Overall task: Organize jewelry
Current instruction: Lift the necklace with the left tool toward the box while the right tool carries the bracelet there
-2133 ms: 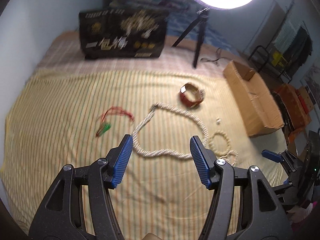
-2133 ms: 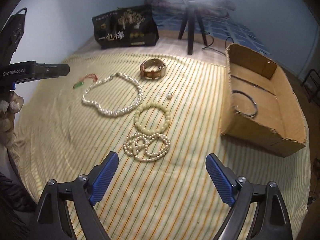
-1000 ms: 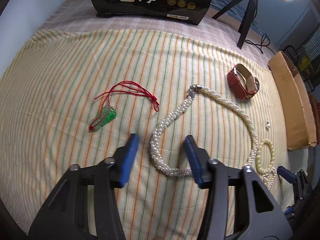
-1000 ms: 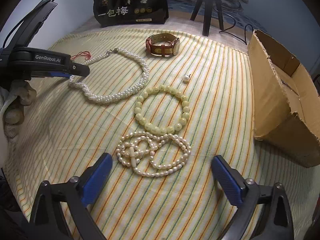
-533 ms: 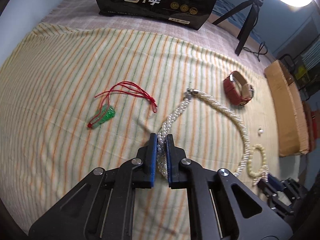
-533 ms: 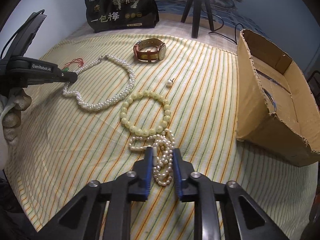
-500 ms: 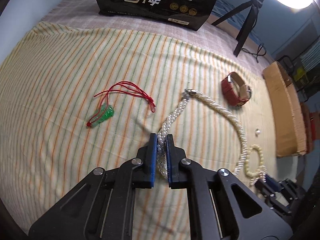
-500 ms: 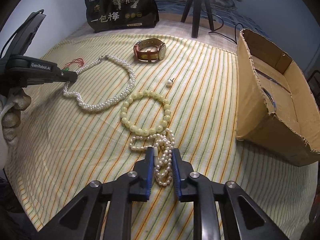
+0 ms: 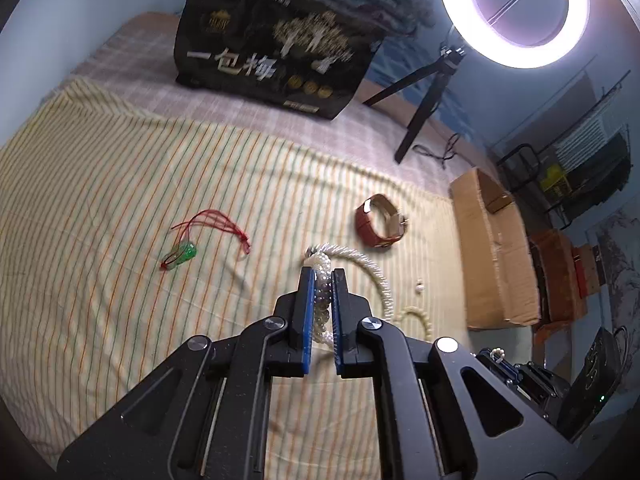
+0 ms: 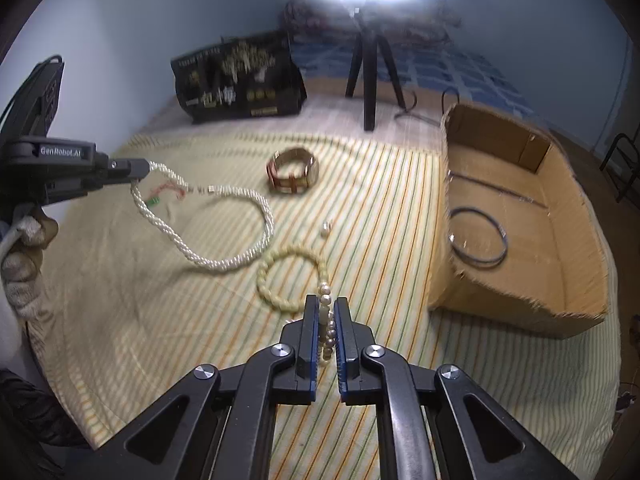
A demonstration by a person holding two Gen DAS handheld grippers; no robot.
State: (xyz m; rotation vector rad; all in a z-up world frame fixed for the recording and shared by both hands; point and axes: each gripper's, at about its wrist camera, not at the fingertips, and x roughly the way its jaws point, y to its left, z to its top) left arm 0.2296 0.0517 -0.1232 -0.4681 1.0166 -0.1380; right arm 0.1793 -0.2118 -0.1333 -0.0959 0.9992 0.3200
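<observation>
1. My left tongs (image 9: 321, 280) are clenched on the twisted pearl necklace (image 10: 224, 262). In the left wrist view the beads between the pads are half hidden; in the right wrist view one end hangs from the tips at 9 o'clock while the loop sags onto the striped bedspread (image 9: 120, 184).
2. My right tongs (image 10: 325, 308) are clenched on a strand of small pearls (image 10: 326, 300). Only a short run of beads shows between the pads; the rest is hidden under the tongs.
3. The pale bead bracelet (image 10: 292, 280) lies on the bedspread just beyond the right tips. In the left wrist view it is partly covered by the tong arm.
4. The brown-strap watch (image 10: 294, 176) sits toward 12 o'clock, and a loose pearl (image 10: 326, 230) lies between it and the bracelet.
5. The green pendant on red cord (image 9: 182, 254) lies at 9 o'clock in the left wrist view; in the right wrist view it is blurred behind the necklace.
6. The cardboard box (image 10: 560, 304) at 3 o'clock holds a thin dark ring (image 10: 478, 236).
7. The ring light (image 9: 512, 12) overexposes the top of the right wrist view, and its tripod is blurred there.
</observation>
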